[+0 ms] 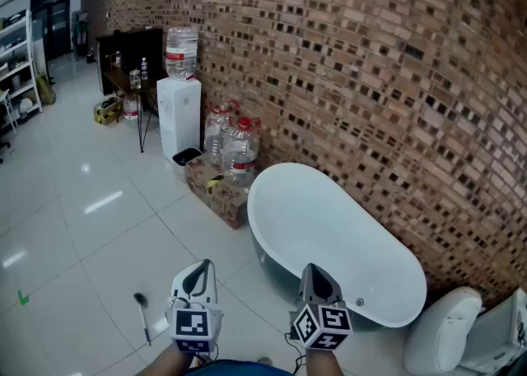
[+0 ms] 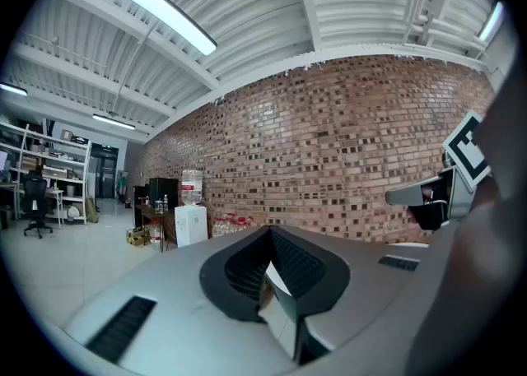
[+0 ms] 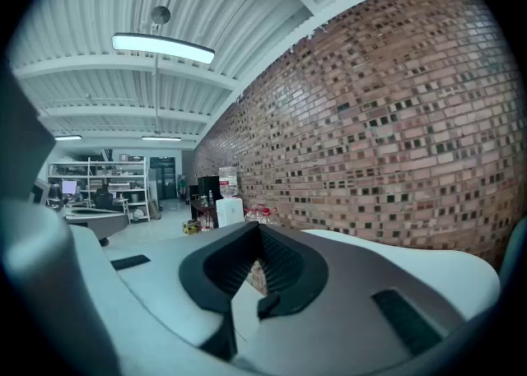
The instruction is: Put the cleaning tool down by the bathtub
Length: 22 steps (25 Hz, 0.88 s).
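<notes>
**Item: set-down by the tub; placement check.**

- Landmark: white oval freestanding bathtub (image 1: 329, 226), its far side along the red-brown brick wall (image 1: 354, 62).
- Task thing: slim long-handled cleaning tool with a dark rounded head (image 1: 142, 317). It lies flat on the glossy white tiled floor (image 1: 90, 234), off the bathtub's open side, apart from it and touching neither gripper.
- Left gripper (image 1: 205, 266): level, between tool and bathtub, jaws together on nothing.
- Right gripper (image 1: 314, 272): level, over the bathtub's near rim, jaws closed and empty.
- Judgement: the set-down looks complete.
- Handling advice: the thin handle would likely skid on glossy tile if nudged, so draw both grippers up and back. If a closer spot is wanted, grip mid-handle and lower it parallel to the bathtub's side.
</notes>
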### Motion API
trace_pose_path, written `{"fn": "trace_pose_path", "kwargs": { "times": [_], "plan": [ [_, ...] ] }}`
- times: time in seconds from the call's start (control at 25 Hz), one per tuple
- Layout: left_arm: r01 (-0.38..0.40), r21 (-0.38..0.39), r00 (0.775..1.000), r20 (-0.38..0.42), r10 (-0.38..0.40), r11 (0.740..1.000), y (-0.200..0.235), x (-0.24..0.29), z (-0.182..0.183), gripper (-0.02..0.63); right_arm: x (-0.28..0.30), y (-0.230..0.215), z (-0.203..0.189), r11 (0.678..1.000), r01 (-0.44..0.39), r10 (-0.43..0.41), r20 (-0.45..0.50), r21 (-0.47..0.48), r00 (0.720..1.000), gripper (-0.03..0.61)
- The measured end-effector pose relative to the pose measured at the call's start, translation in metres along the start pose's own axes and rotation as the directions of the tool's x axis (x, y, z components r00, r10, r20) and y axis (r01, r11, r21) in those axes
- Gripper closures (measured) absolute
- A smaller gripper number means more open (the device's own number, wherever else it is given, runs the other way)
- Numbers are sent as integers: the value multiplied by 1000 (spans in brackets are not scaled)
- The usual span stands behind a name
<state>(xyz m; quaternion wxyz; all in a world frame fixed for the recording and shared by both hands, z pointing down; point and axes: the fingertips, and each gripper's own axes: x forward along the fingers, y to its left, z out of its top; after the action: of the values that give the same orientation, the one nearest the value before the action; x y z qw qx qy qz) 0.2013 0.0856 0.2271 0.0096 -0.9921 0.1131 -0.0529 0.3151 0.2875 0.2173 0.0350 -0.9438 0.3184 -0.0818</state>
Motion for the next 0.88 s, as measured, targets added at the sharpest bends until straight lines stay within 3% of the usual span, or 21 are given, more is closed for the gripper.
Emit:
{"fn": "trace_pose_path", "kwargs": {
  "times": [0.4, 0.68, 0.88],
  "plan": [
    [-63, 8, 998, 24, 63, 998, 82, -46, -1, 609, 11, 89, -12, 998, -59, 59, -3, -8, 998, 557],
    [-123, -17, 992, 35, 124, 992, 106, -59, -1, 609, 19, 119, -21, 992, -129, 129, -16, -12, 992, 557],
    [-176, 18, 984, 11, 176, 984, 114, -61, 2, 609, 42, 131, -24, 980, -199, 199, -33, 9, 979, 557]
  ]
}}
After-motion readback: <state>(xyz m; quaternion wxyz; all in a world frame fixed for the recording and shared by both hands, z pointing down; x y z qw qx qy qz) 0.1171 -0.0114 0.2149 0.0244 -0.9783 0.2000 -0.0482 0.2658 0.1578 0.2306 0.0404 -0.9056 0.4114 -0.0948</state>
